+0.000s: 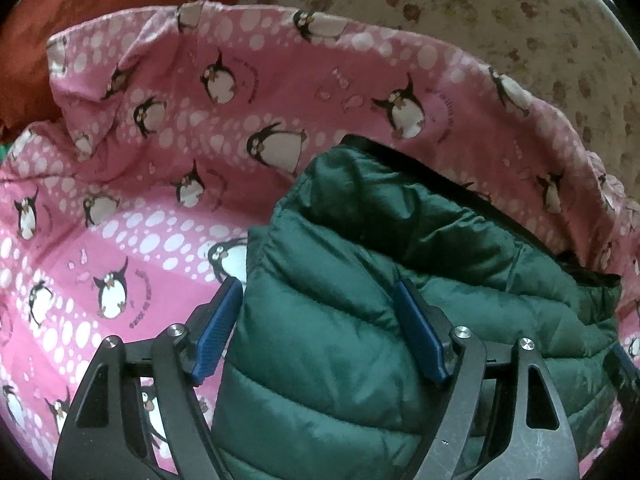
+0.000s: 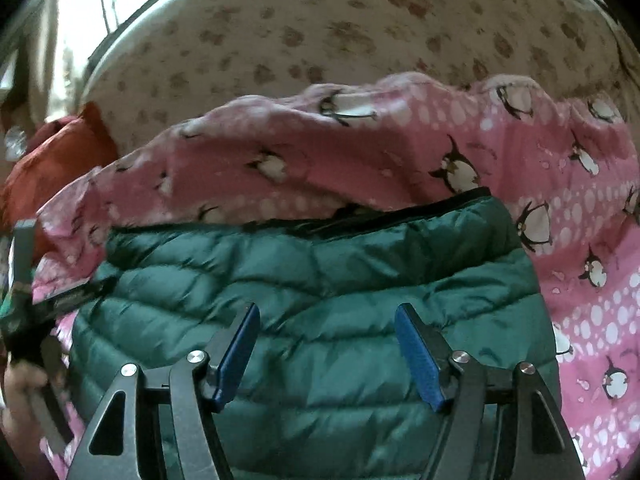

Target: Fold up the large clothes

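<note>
A dark green quilted puffer jacket [image 1: 360,288] lies folded on a pink penguin-print sheet [image 1: 140,184]. My left gripper [image 1: 318,292] is open, its blue fingers [image 1: 218,332] straddling the jacket's left edge; I cannot tell if they touch it. In the right wrist view the jacket [image 2: 320,280] fills the centre, with its black-trimmed edge at the far side. My right gripper [image 2: 326,316] is open over the jacket's middle, holding nothing. The left gripper's black body [image 2: 36,312] shows at the far left of that view.
A beige wall with brown paw prints [image 2: 320,32] rises behind the bed. An orange-red cushion [image 1: 72,20] lies at the far left beyond the sheet's bunched edge, and it also shows in the right wrist view [image 2: 52,160]. A bright window [image 2: 80,4] is at the upper left.
</note>
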`<act>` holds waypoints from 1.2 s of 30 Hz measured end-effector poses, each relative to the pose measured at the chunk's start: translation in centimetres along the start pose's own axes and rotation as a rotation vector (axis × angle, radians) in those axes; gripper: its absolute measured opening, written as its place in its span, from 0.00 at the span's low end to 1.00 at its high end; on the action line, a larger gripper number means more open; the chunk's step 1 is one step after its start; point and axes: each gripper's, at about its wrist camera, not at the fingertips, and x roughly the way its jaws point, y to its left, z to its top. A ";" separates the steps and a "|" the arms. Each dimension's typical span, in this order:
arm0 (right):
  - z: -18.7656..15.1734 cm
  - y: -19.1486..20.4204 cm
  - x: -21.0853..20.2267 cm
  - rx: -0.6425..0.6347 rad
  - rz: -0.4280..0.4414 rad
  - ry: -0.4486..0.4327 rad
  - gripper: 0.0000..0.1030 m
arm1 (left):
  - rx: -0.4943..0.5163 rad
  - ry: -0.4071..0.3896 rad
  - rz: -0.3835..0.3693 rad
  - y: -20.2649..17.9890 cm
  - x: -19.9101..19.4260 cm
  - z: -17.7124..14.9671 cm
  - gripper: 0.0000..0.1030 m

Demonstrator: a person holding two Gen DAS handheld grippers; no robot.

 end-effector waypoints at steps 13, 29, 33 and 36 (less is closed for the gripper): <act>-3.4 2.8 4.2 -0.071 0.059 0.072 0.68 | -0.010 0.100 0.052 -0.1 4.0 1.9 0.88; -5.0 5.6 0.0 -0.104 0.050 0.093 0.70 | -0.001 0.059 0.022 0.2 1.8 0.9 0.88; -5.2 6.4 0.5 -0.111 0.001 0.089 0.71 | 0.023 0.027 -0.008 0.4 -1.1 -0.5 0.88; -4.6 5.9 -0.6 -0.053 0.040 0.083 0.71 | 0.049 0.011 -0.033 0.3 -2.8 -1.7 0.88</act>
